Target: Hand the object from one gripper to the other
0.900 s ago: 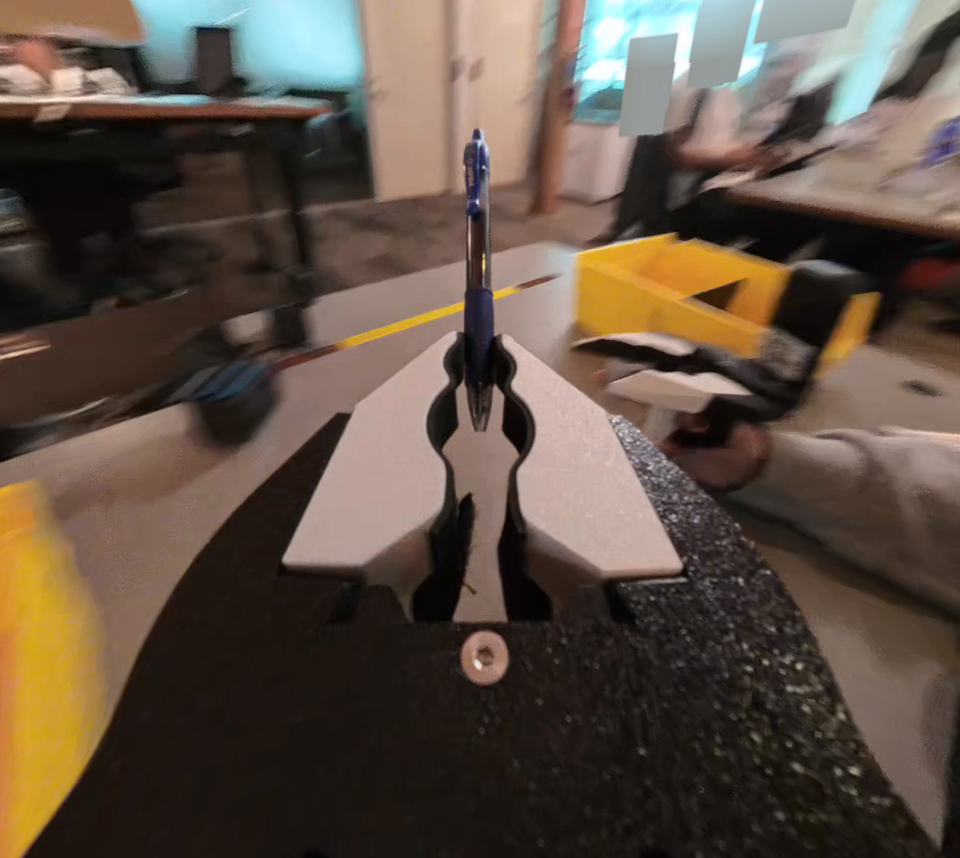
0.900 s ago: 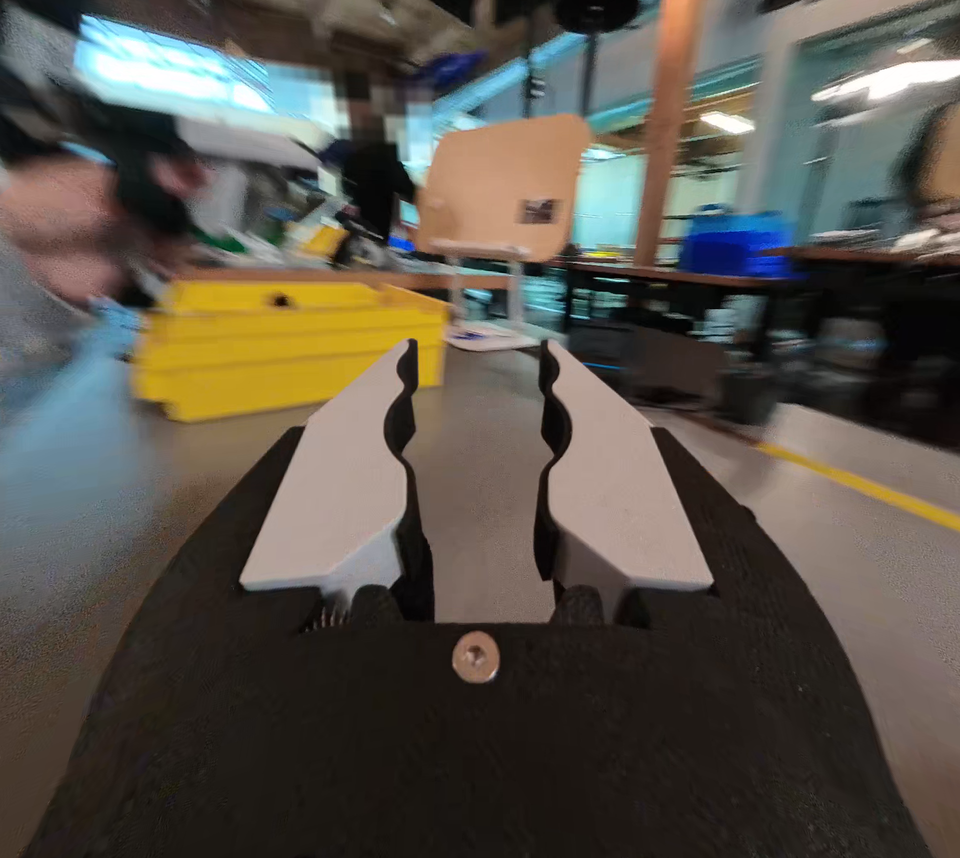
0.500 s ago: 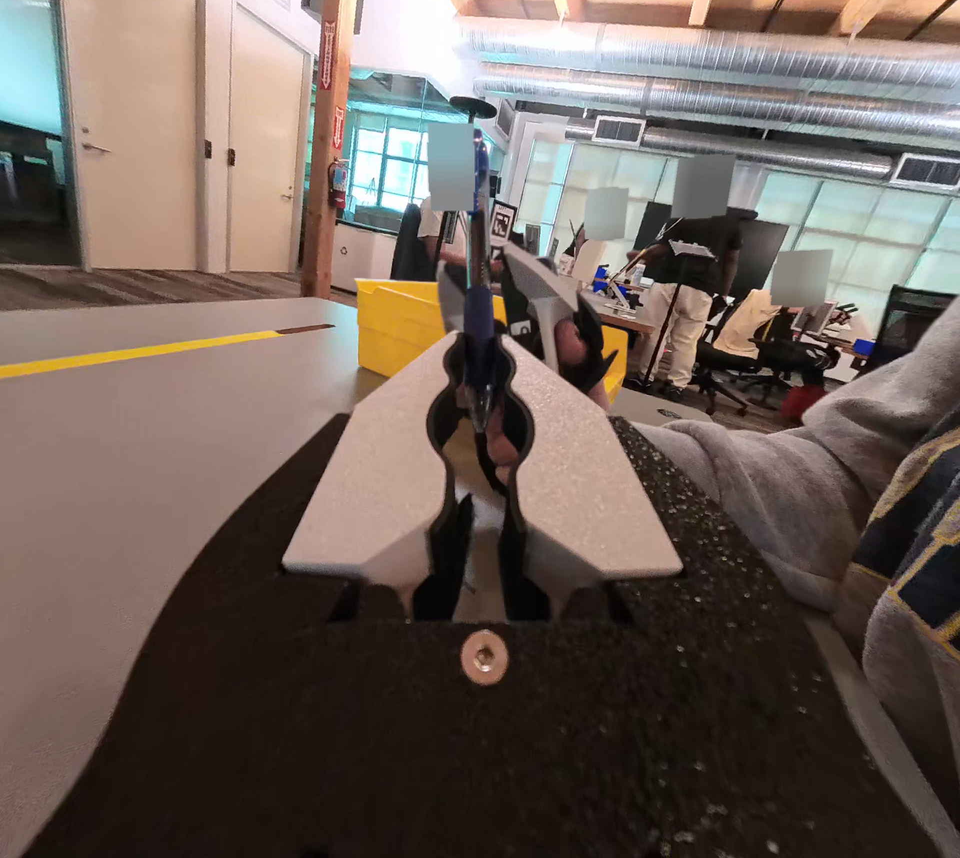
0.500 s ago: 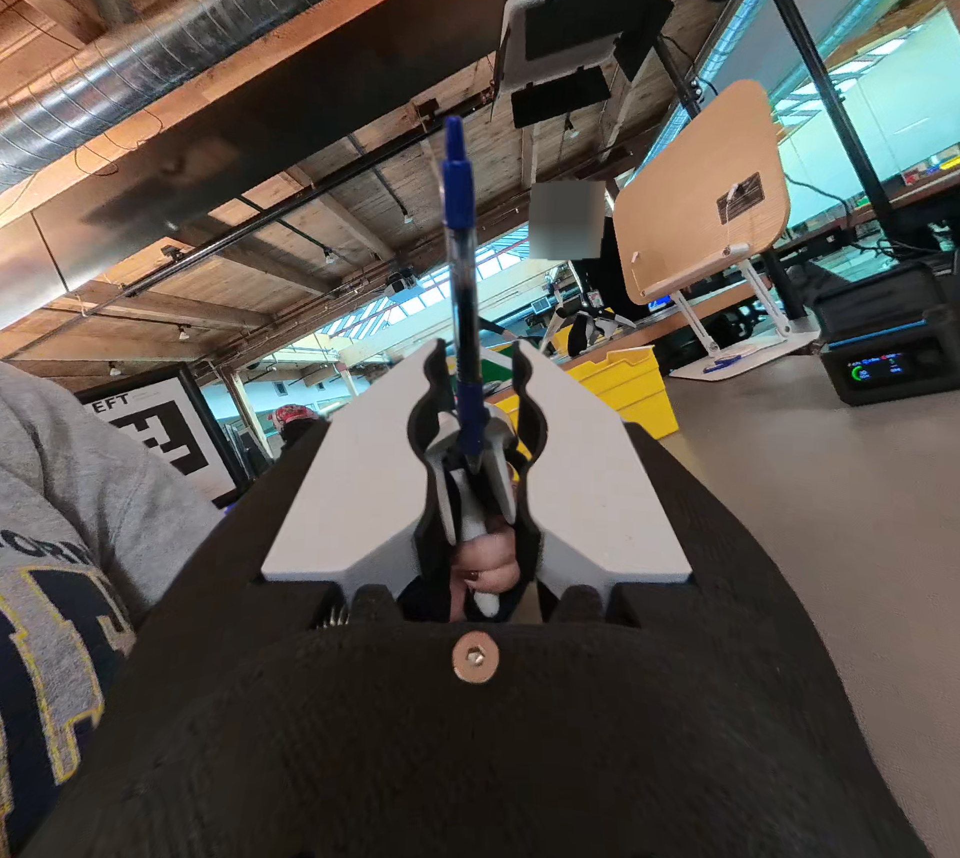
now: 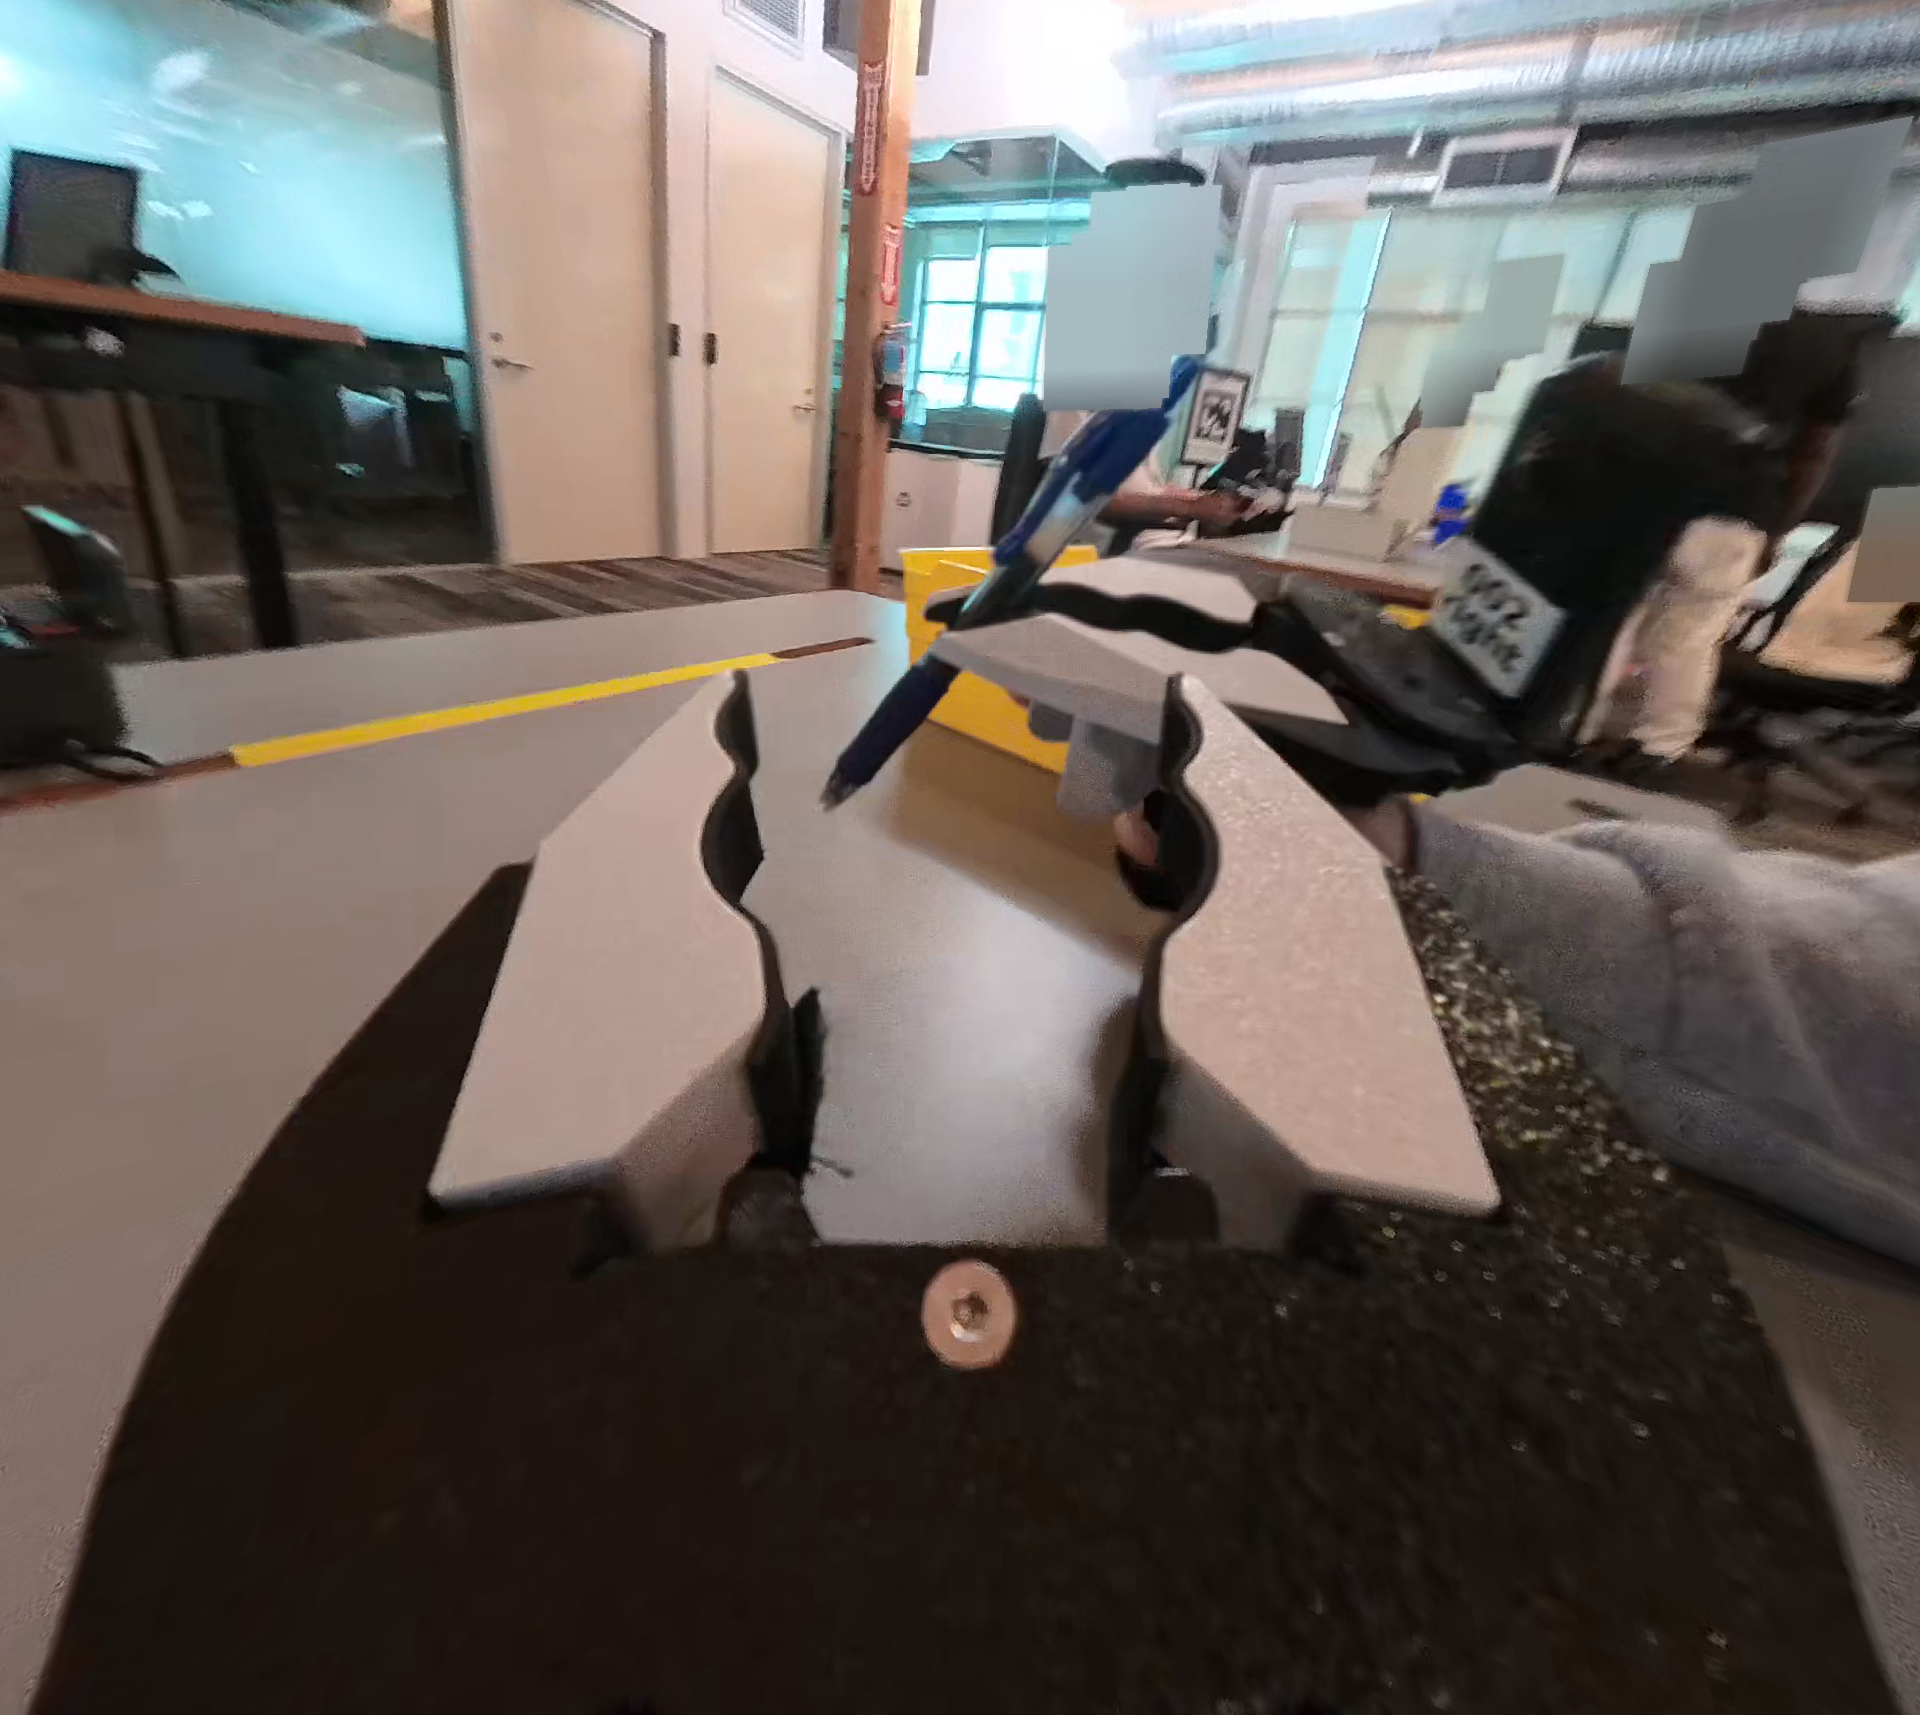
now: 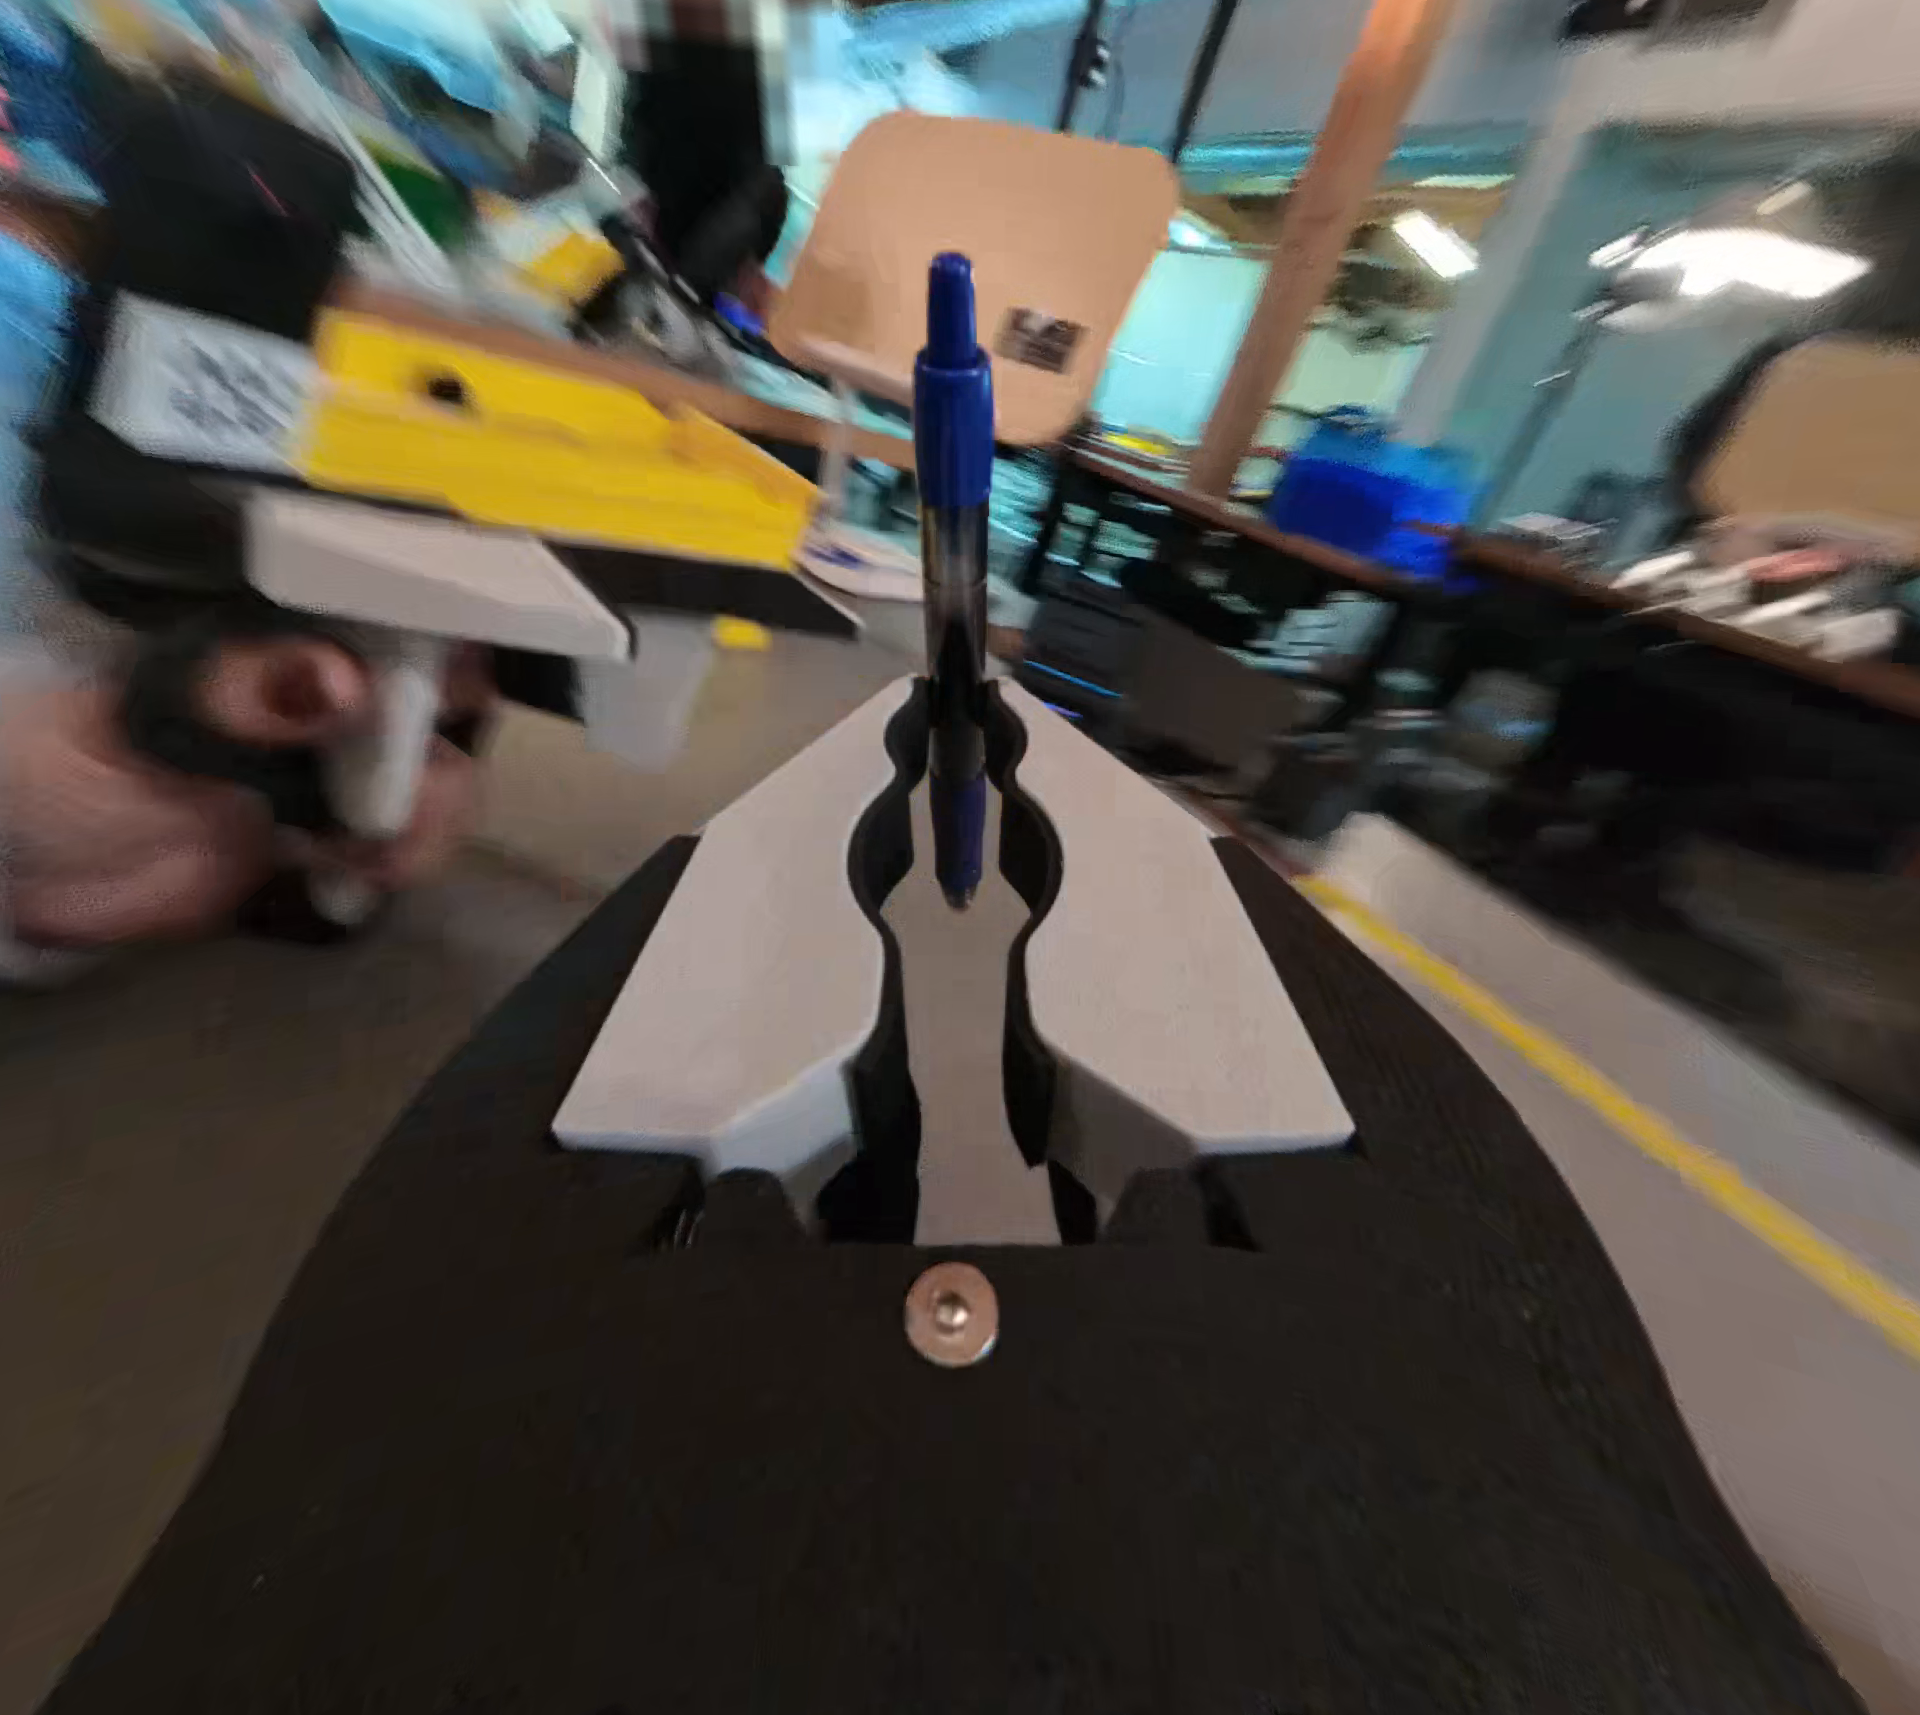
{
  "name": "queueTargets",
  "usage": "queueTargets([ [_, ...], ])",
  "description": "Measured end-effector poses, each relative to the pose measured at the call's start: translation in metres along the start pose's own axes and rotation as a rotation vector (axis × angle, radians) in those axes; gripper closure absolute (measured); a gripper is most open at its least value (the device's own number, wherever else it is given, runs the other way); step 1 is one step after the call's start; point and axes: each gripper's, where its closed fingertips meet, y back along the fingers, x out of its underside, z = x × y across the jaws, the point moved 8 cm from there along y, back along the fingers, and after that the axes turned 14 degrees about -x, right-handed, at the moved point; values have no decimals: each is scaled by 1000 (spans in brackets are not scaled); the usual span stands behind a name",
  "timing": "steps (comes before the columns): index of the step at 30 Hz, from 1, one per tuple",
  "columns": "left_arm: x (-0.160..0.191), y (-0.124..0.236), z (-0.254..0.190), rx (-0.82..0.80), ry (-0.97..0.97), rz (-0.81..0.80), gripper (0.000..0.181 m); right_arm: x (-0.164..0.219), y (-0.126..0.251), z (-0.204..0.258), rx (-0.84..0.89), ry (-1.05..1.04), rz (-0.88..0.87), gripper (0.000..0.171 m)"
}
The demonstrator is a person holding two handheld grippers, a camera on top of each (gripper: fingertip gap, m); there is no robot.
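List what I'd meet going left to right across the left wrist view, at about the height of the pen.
Yellow line → left finger of the open left gripper → pen → right gripper, shut on the pen → grey sleeve.

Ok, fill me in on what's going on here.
A person holds a pair of tongs in each hand and passes a blue pen between them. The right tongs are shut on the pen, which stands up between their tips. The left tongs are open and empty, clear of the pen, above the grey table.
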Motion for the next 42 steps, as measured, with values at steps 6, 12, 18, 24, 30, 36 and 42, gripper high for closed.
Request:
queueTargets([
  [6, 2, 1, -16, -50, -243, 5, 129, 9, -16, 21, 195, 564, 304, 163],
  [12, -1, 4, -19, -47, -281, -24, 162, 12, -21, 29, 173, 702, 362, 163],
  [18, -10, 11, -8, -75, -177, -74, 167, 5, -19, 27, 130, 431, 214, 142],
  [24, -17, 23, 19, -91, 79, -173, 167, 9, -10, 6, 130, 150, 158, 109],
  [30, -17, 23, 21, -27, 128, -162, 168, 19, -21, 19, 138, 454, 346, 144],
  [36, -15, 20, 23, -13, 80, -121, 168, 24, -24, 21, 100, 480, 427, 162],
  [42, -1, 12, 12, -460, -890, 104, 95, 34, -19, 12, 92, 466, 548, 162],
])
